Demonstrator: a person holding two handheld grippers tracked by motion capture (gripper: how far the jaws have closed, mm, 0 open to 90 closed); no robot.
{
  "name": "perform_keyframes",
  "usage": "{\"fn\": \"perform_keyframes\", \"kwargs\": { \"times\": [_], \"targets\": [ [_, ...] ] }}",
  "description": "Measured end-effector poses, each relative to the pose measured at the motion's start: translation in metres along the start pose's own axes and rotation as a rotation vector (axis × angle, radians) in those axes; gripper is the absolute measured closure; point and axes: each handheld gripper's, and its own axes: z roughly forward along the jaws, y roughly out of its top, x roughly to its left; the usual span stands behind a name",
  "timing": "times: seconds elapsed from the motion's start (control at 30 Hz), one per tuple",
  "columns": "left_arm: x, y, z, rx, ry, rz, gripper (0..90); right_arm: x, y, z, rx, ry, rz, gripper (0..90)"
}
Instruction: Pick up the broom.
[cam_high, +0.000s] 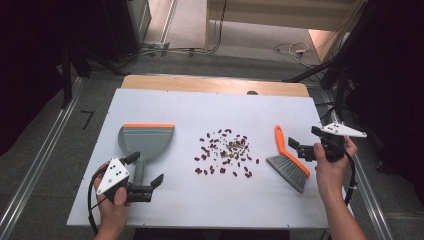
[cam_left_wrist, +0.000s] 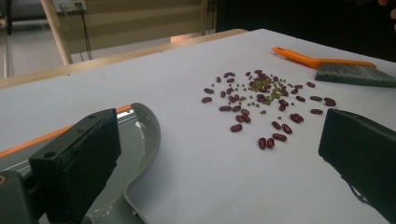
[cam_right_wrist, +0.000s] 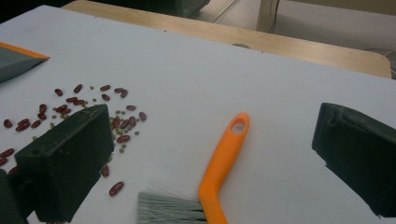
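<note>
A grey dustpan (cam_high: 146, 141) with an orange front edge lies flat on the left part of the white worktop (cam_high: 210, 107), its handle pointing toward the person. Its tray holds nothing, as far as the high view and the left gripper view show. In the middle of the worktop lies one loose scatter of beans (cam_high: 225, 151): dark red ones, too many to count surely, with a cluster of small green ones (cam_left_wrist: 264, 86) among them toward the far side. None of them touches the dustpan. One brush (cam_high: 287, 159) lies to the right of the scatter, orange handle pointing away from the person, grey bristles nearer them.

There are two tongs, one in each hand. The left tongs (cam_high: 146, 172) sit low over the dustpan handle with jaws spread wide, gripping nothing; in the left gripper view one jaw hangs above the pan's rim and the other over bare worktop. The right tongs (cam_high: 295, 147) are just right of the brush, jaws likewise released; in the right gripper view the orange handle lies between them, touching neither.
</note>
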Motion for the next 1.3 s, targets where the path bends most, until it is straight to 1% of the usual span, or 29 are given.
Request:
{"fn": "perform_keyframes", "kwargs": {
  "times": [0.07, 0.13, 0.2, 0.23, 0.33, 0.43, 0.5, 0.57, 0.63, 0.67, 0.7, 0.73, 0.77, 0.8, 0.83, 0.87, 0.9, 0.97, 1.03, 1.1, 1.13, 1.23, 1.3],
  "targets": [
    [0.000, 0.000, 0.000, 0.000, 0.000, 0.000, 0.1, -0.001, 0.005, 0.004, 0.020, -0.001, -0.012, 0.0],
    [-0.001, 0.000, 0.001, 0.002, -0.003, 0.002, 0.0, -0.003, 0.010, 0.009, 0.052, -0.001, -0.020, 0.0],
    [-0.001, 0.000, 0.002, 0.005, -0.005, 0.004, 0.0, -0.005, 0.016, 0.014, 0.084, 0.006, -0.018, 0.0],
    [-0.002, 0.000, 0.002, 0.005, -0.004, 0.005, 0.0, -0.006, 0.018, 0.017, 0.104, 0.002, -0.015, 0.0],
    [-0.003, 0.000, 0.002, 0.007, -0.006, 0.009, 0.1, -0.009, 0.024, 0.028, 0.171, 0.020, -0.008, 0.0],
    [-0.003, 0.000, 0.002, 0.010, -0.009, 0.011, 0.0, -0.011, 0.027, 0.040, 0.248, 0.010, 0.005, 0.0],
    [-0.004, 0.000, 0.003, 0.010, -0.009, 0.012, 0.1, -0.012, 0.026, 0.048, 0.281, 0.017, 0.011, 0.0],
    [-0.004, 0.000, 0.003, 0.010, -0.010, 0.013, 0.1, -0.012, 0.025, 0.056, 0.328, 0.036, 0.009, 0.0],
    [-0.004, 0.000, 0.003, 0.011, -0.009, 0.012, 0.1, -0.012, 0.023, 0.064, 0.382, 0.048, 0.010, 6.7],
    [-0.004, 0.000, 0.003, 0.012, -0.009, 0.012, 0.1, -0.013, 0.022, 0.068, 0.413, 0.058, 0.022, 6.8],
    [-0.003, 0.000, 0.003, 0.012, -0.010, 0.011, 0.1, -0.013, 0.021, 0.072, 0.439, 0.066, 0.030, 9.0],
    [-0.003, -0.001, 0.003, 0.012, -0.010, 0.011, 0.1, -0.012, 0.020, 0.075, 0.458, 0.065, 0.034, 15.6],
    [-0.003, -0.001, 0.003, 0.012, -0.009, 0.011, 0.1, -0.012, 0.018, 0.078, 0.472, 0.050, 0.040, 21.3],
    [-0.003, -0.001, 0.003, 0.013, -0.010, 0.012, 0.1, -0.011, 0.017, 0.080, 0.484, 0.029, 0.033, 25.5],
    [-0.003, -0.001, 0.003, 0.012, -0.010, 0.011, 0.0, -0.011, 0.016, 0.082, 0.494, 0.023, 0.034, 29.7],
    [-0.003, -0.001, 0.003, 0.012, -0.010, 0.011, 0.1, -0.012, 0.016, 0.082, 0.494, 0.022, 0.047, 36.6],
    [-0.003, -0.001, 0.003, 0.013, -0.008, 0.011, 0.1, -0.011, 0.015, 0.083, 0.494, 0.013, 0.070, 42.4],
    [-0.003, -0.001, 0.003, 0.012, -0.009, 0.012, 0.1, -0.010, 0.013, 0.085, 0.516, -0.002, 0.093, 43.3],
    [-0.003, -0.001, 0.003, 0.014, -0.008, 0.011, 0.1, -0.007, 0.009, 0.088, 0.560, -0.051, 0.085, 45.8],
    [-0.003, -0.001, 0.003, 0.015, -0.007, 0.008, 0.1, -0.006, 0.005, 0.089, 0.584, -0.061, 0.089, 45.8],
    [-0.003, -0.001, 0.003, 0.015, -0.008, 0.009, 0.1, -0.006, 0.003, 0.090, 0.596, -0.066, 0.108, 45.3],
    [-0.003, -0.001, 0.003, 0.013, -0.008, 0.010, 0.0, -0.005, -0.004, 0.091, 0.614, -0.078, 0.106, 45.9],
    [-0.003, -0.001, 0.003, 0.014, -0.008, 0.010, 0.1, -0.003, -0.008, 0.091, 0.631, -0.078, 0.120, 48.0]
  ]
}}
